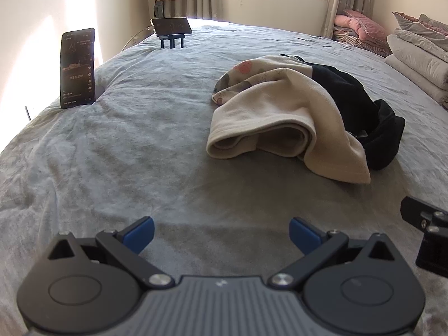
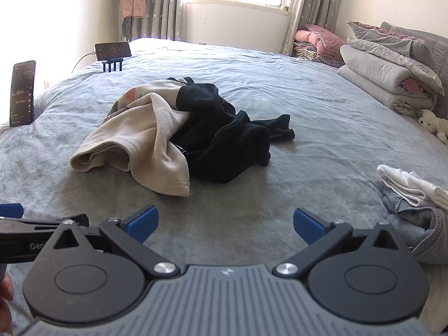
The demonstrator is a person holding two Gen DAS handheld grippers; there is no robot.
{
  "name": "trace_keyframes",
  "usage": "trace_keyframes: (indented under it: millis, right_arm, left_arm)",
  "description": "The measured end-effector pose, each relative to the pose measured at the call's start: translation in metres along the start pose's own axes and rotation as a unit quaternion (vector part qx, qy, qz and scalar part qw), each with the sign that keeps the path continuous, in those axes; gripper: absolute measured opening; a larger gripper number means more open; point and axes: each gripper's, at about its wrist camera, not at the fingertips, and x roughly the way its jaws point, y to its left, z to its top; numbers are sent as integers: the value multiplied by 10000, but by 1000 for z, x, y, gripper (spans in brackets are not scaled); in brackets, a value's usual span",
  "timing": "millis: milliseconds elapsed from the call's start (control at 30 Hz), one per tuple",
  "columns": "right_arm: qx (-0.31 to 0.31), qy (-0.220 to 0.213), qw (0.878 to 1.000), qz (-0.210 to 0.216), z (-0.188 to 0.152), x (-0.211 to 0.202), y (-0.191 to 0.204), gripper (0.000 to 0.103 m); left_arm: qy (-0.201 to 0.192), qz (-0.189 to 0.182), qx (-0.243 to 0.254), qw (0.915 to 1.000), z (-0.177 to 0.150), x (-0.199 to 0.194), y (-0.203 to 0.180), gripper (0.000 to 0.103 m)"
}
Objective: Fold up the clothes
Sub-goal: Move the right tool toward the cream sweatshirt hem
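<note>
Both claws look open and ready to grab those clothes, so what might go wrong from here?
The cream garment lies draped over the black garment, so one claw may lift both together. The right claw is close to the white and grey pile and might snag it. The upright phone could get knocked over by dragged fabric.

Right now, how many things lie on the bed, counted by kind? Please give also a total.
Loose garments in the middle: 2, cream garment and black garment
Phones standing: 2, upright phone and phone on blue stand
Small clothes pile at the right: 1, clothes pile
Soft toy: 1, white toy
Total: 6
</note>
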Motion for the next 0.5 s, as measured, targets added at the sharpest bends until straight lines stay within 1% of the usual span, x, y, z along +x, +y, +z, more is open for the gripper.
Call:
trace_keyframes:
  millis: [167, 367, 500]
  right_arm:
    - [54, 60, 10000, 20, 1, 2, 3, 103]
    - [120, 131, 9998, 44, 3, 4, 7, 103]
    - [89, 115, 9999, 39, 4, 2, 10, 103]
  left_arm:
    - [-76, 46, -30, 10000, -3, 1, 4, 103]
    - [50, -58, -170, 9998, -1, -4, 13, 103]
    - [49, -23, -235, 9997, 0, -6, 15, 103]
